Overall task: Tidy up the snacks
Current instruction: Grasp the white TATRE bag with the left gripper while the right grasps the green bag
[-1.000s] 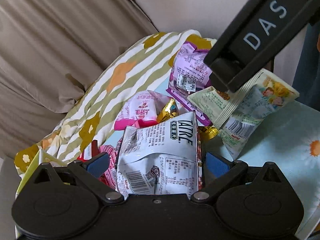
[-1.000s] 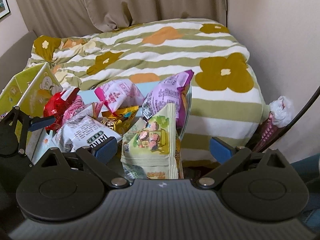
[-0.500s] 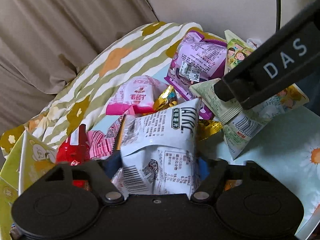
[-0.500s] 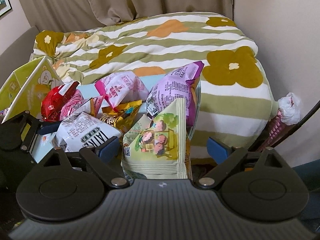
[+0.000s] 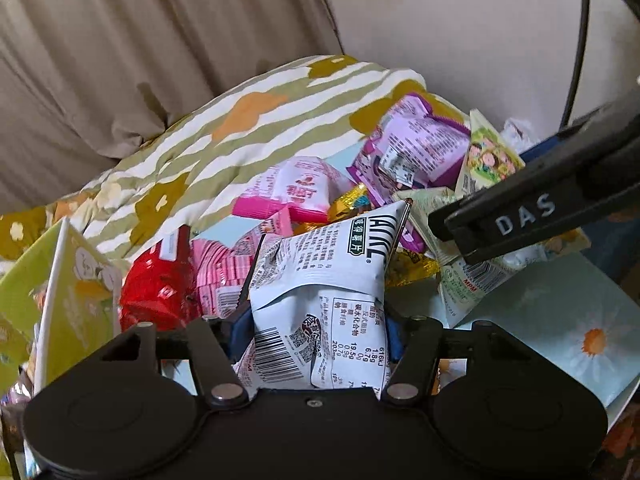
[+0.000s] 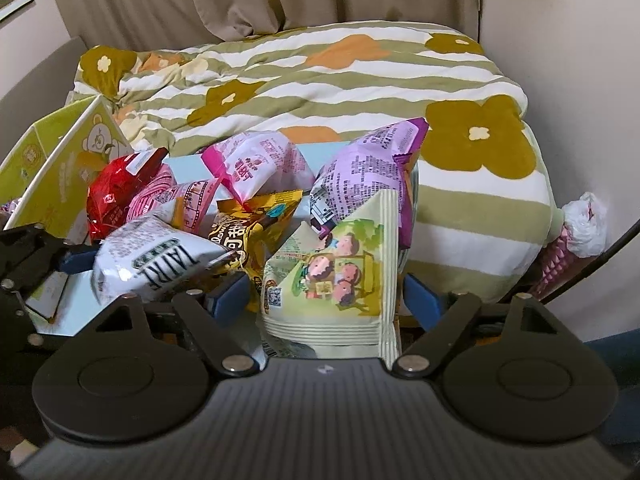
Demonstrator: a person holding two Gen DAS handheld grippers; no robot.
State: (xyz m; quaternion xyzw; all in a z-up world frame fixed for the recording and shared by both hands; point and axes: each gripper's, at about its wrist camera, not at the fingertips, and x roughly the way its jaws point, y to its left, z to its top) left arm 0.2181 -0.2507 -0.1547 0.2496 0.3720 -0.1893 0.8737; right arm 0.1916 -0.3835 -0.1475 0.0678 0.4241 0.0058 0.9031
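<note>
A pile of snack bags lies on a pale blue daisy-print surface. My left gripper is shut on a white chip bag, which also shows in the right wrist view. My right gripper is open, its blue pads either side of a pale green cartoon bag without pressing it. Behind lie a purple bag, a pink bag, a yellow bag and a red bag.
A yellow-green bear-print carton stands at the left, also in the left wrist view. A striped floral blanket lies behind the pile. Curtains and a wall are at the back. A pink cone-shaped item sits at the right.
My left gripper closed on the white chip bag, which now stands squeezed between the pads. My right gripper narrowed around the green bag and moved closer to it.
</note>
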